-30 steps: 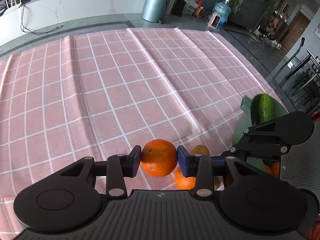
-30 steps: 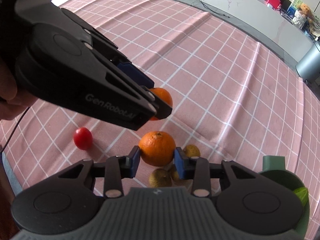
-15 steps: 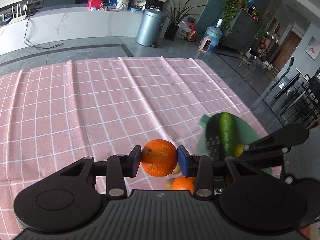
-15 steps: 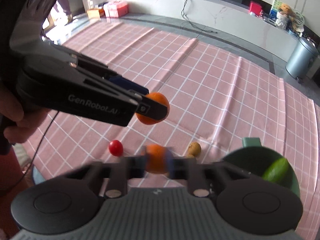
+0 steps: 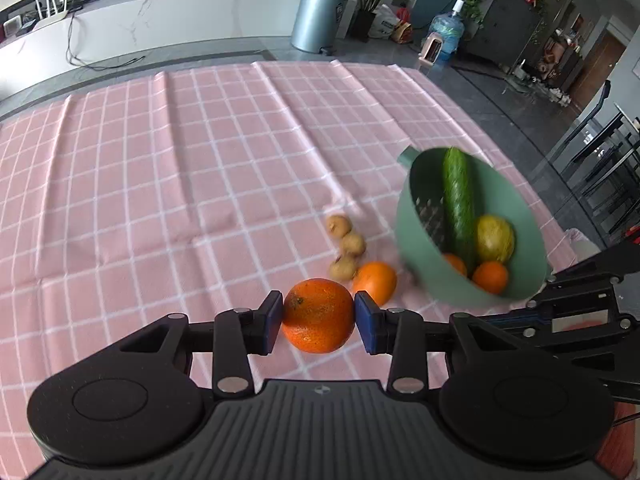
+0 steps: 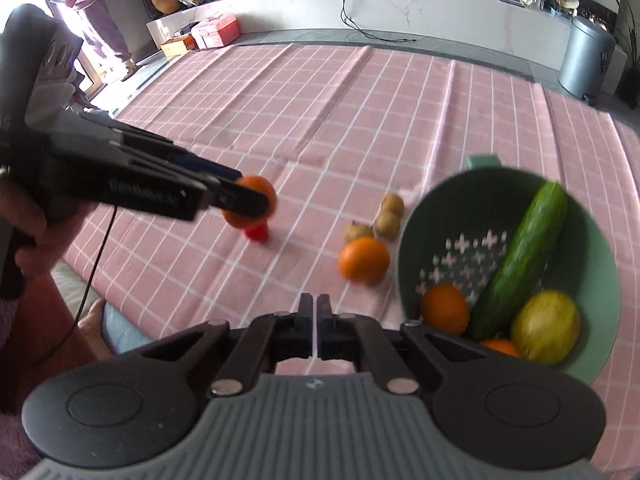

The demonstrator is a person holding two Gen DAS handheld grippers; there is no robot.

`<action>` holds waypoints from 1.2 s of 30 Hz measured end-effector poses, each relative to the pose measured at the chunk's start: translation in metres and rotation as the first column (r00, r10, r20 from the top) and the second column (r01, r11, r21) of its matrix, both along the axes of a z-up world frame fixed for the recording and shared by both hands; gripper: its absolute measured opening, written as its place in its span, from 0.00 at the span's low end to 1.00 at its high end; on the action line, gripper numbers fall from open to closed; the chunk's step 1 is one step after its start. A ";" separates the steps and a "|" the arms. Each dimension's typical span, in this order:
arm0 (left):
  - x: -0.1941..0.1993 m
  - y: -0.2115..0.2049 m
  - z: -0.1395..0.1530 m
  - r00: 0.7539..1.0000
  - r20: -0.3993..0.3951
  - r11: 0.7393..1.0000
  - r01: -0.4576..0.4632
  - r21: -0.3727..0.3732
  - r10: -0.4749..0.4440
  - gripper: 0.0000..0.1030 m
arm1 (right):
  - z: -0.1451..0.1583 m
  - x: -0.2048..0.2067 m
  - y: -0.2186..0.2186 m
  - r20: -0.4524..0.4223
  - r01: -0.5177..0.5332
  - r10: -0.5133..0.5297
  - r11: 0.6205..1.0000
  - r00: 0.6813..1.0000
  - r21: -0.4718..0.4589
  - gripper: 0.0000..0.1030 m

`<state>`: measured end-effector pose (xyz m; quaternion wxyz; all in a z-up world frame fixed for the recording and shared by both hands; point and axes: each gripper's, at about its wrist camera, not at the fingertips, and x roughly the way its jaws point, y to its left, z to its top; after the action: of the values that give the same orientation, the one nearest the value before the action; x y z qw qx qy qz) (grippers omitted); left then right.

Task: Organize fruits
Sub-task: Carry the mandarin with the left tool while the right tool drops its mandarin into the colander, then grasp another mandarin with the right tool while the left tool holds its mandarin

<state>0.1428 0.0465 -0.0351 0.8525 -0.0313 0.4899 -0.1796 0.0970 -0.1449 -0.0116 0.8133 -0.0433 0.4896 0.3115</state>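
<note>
My left gripper [image 5: 319,316] is shut on an orange [image 5: 316,332], held in the air above the pink checked cloth. In the right wrist view the left gripper [image 6: 250,200] and its orange [image 6: 267,194] hang over a small red tomato [image 6: 257,233]. My right gripper [image 6: 317,308] is shut with nothing between its pads. A second orange [image 6: 363,260] lies loose on the cloth beside three small brown fruits [image 6: 386,216]. To the right stands a green colander [image 6: 416,220] holding a cucumber [image 6: 520,256], a yellow fruit [image 6: 546,326] and oranges [image 6: 444,308].
The cloth's near edge [image 6: 160,332] runs just below the right gripper. A hand [image 6: 32,224] holds the left gripper's handle, with a cable [image 6: 94,264] hanging from it. A person [image 6: 94,4] stands far back left. A metal bin [image 5: 320,16] stands beyond the table.
The right gripper let go of its orange, which now lies on the cloth, and its jaws closed fully. Both grippers rose and drew back, bringing the colander into fuller view. The left still holds its orange.
</note>
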 end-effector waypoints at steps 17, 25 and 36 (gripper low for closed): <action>-0.016 0.015 -0.027 1.000 -0.009 1.000 -0.011 0.006 0.011 0.43 | -0.051 -0.021 0.027 0.065 0.341 -0.347 0.936 0.936 0.081 0.31; 0.005 0.025 -0.028 0.999 0.046 1.000 -0.020 -0.018 0.021 0.43 | -0.062 0.000 0.042 0.047 0.473 -0.483 0.870 0.874 0.137 0.41; 0.027 0.054 -0.043 0.991 0.013 0.988 -0.135 -0.071 0.136 0.43 | -0.076 0.035 0.074 0.012 0.487 -0.494 0.862 0.870 0.143 0.42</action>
<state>0.1696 0.1000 -0.0777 0.8655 -0.0928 0.4724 -0.1384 0.1322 -0.0712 -0.0879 0.8783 0.1301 0.4425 0.1257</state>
